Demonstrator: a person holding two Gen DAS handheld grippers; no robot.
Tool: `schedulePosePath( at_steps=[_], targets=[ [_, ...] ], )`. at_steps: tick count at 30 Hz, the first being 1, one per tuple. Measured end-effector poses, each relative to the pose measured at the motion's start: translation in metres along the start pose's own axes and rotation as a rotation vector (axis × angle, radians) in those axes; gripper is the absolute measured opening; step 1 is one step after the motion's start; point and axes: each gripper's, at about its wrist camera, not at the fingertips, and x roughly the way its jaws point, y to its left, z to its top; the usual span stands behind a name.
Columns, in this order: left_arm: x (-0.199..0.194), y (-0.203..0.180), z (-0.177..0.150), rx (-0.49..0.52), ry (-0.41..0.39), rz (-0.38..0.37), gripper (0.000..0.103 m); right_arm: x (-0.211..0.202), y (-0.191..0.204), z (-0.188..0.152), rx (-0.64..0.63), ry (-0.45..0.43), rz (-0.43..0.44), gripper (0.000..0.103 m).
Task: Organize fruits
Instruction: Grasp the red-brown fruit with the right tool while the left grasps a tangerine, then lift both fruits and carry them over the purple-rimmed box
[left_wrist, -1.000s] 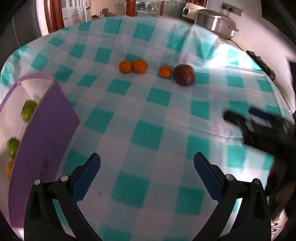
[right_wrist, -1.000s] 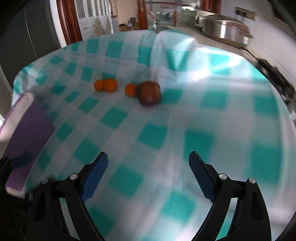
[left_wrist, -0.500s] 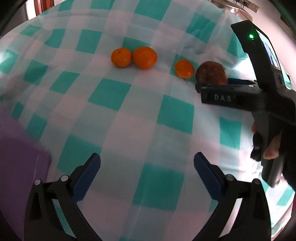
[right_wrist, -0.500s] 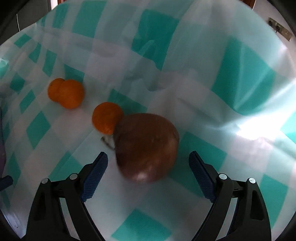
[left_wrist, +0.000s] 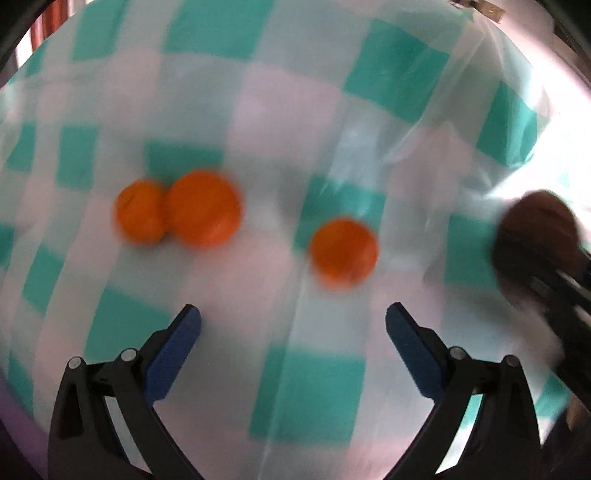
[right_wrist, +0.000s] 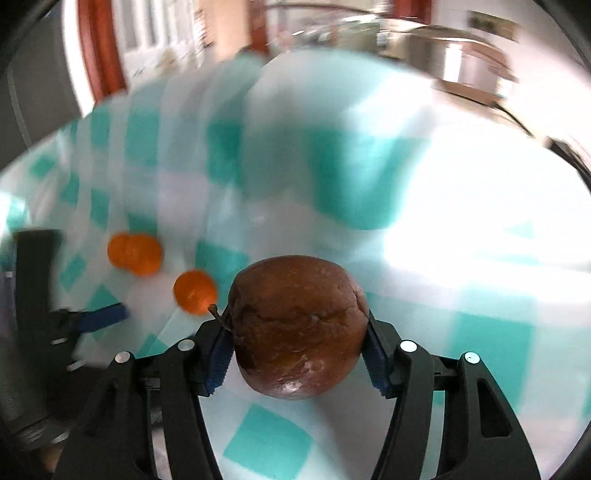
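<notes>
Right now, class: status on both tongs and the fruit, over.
Right tongs closing on brown fruit. Left tongs open, empty, nearest the lone orange. Nothing in the way.

I'm working in a home kitchen or dining room: a teal-and-white checked cloth (right_wrist: 369, 177) covers the surface, a steel pot (right_wrist: 469, 66) sits beyond it, with a red wooden door frame (right_wrist: 107, 51) and white cabinet doors behind

Bare checked tabletop (left_wrist: 236, 369) between the left gripper's fingers (left_wrist: 173, 350); ahead, a lone orange (left_wrist: 343, 253), beyond-left two touching oranges (left_wrist: 177, 212).
</notes>
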Motion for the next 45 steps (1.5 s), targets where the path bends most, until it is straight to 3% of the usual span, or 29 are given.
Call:
schedulePosePath(
  at_steps=[3, 5, 6, 10, 13, 17, 22, 27, 36, 41, 45],
  targets=[
    [0.012, -0.017, 0.014, 0.080, -0.033, 0.012, 0.086, -0.019, -0.013, -0.006, 0.043, -0.015, -0.019, 0.059],
    [0.014, -0.028, 0.018, 0.160, -0.055, 0.038, 0.046, -0.029, -0.018, -0.013, 0.058, -0.013, -0.024, 0.060],
    [0.014, -0.031, 0.018, 0.185, -0.058, 0.030, 0.039, -0.030, -0.018, -0.015, 0.059, -0.011, -0.027, 0.060],
    [0.005, -0.027, 0.008, 0.181, -0.043, 0.012, 0.037, -0.043, -0.026, -0.035, 0.101, 0.010, -0.035, 0.060],
    [-0.013, -0.014, -0.015, 0.122, -0.022, -0.021, 0.037, -0.050, -0.017, -0.049, 0.123, 0.031, -0.022, 0.059],
    [-0.047, -0.002, -0.058, 0.073, 0.020, -0.061, 0.037, -0.065, -0.008, -0.073, 0.139, 0.068, 0.007, 0.059],
    [-0.098, 0.000, -0.109, 0.109, 0.038, -0.058, 0.037, -0.094, 0.004, -0.108, 0.138, 0.095, 0.043, 0.059],
    [-0.168, -0.010, -0.153, 0.112, -0.018, -0.026, 0.037, -0.145, 0.019, -0.140, 0.091, 0.088, 0.088, 0.059],
    [-0.311, -0.007, -0.242, 0.016, -0.169, 0.026, 0.037, -0.249, 0.052, -0.189, -0.004, 0.003, 0.148, 0.059],
    [-0.348, -0.011, -0.291, 0.020, -0.159, 0.039, 0.037, -0.296, 0.060, -0.222, -0.034, -0.023, 0.163, 0.059],
    [-0.374, -0.016, -0.310, 0.040, -0.174, 0.053, 0.037, -0.324, 0.057, -0.238, -0.015, -0.053, 0.172, 0.059]
  ],
)
